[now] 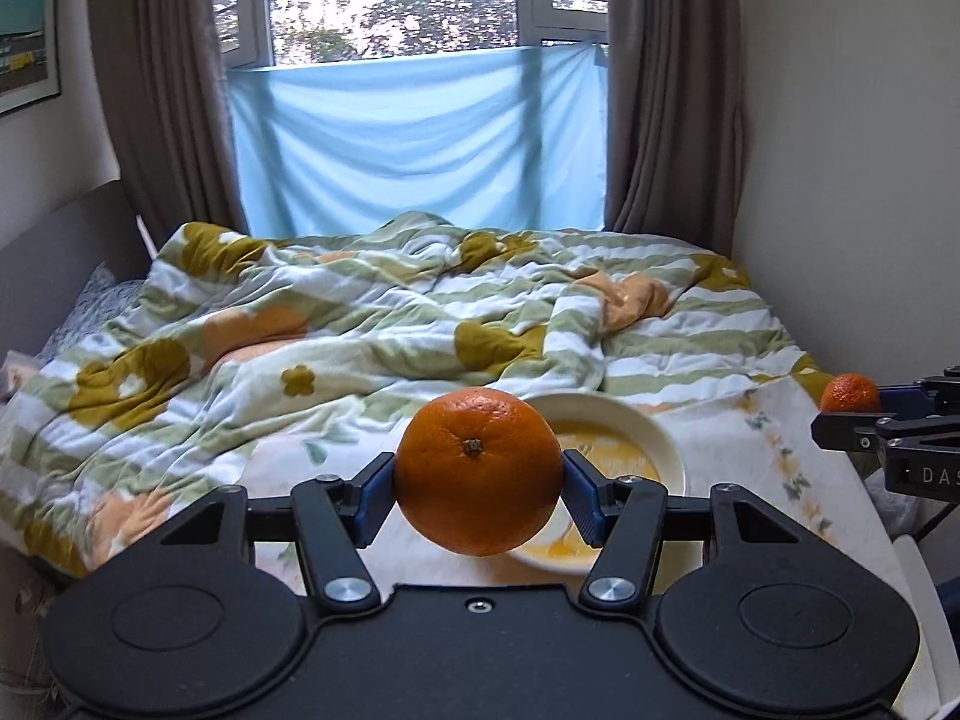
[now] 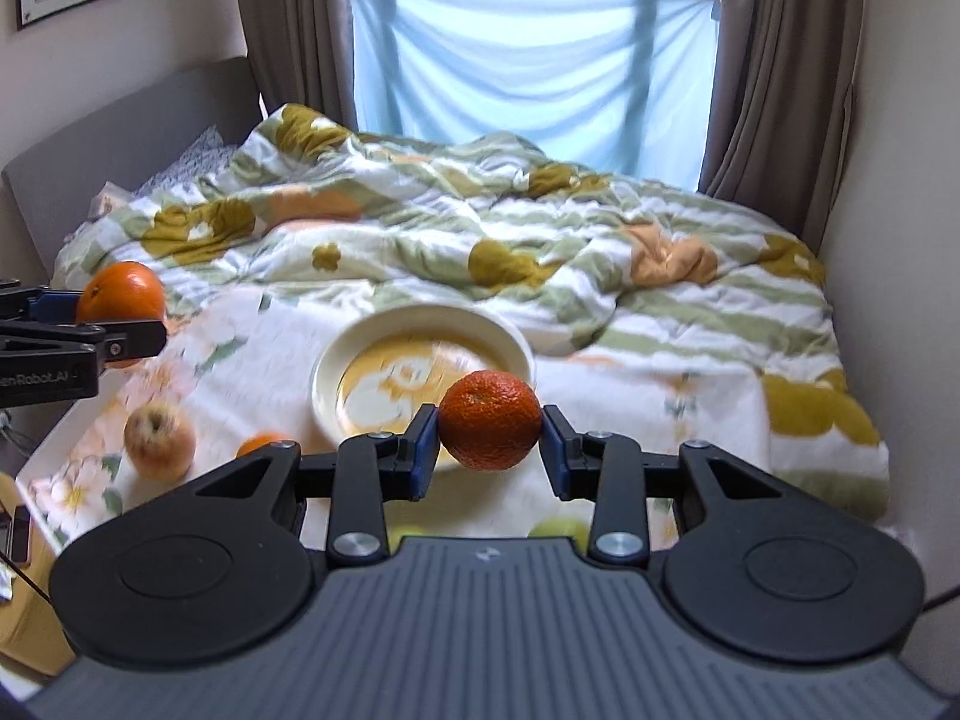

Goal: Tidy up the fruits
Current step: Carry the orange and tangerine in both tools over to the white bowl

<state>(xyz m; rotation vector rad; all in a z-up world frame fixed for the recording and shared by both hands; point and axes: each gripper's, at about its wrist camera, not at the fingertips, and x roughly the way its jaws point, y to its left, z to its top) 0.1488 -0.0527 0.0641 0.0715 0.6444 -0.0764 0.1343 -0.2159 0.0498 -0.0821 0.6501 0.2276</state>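
Note:
My left gripper (image 1: 479, 483) is shut on a large orange (image 1: 478, 471) and holds it in the air in front of the cream bowl (image 1: 660, 432). My right gripper (image 2: 489, 438) is shut on a smaller, rough-skinned mandarin (image 2: 490, 420), held above the near rim of the bowl (image 2: 336, 354). The bowl has a yellow flower pattern inside and holds no fruit that I can see. Each gripper shows in the other's view: the right one with its mandarin (image 1: 849, 393), the left one with its orange (image 2: 123, 297).
On the floral cloth left of the bowl lie a reddish-yellow apple (image 2: 159, 441) and a small orange fruit (image 2: 261, 444). Two green fruits (image 2: 561, 531) peek out under my right gripper. A rumpled striped duvet (image 2: 540, 228) lies behind; walls close in on the right.

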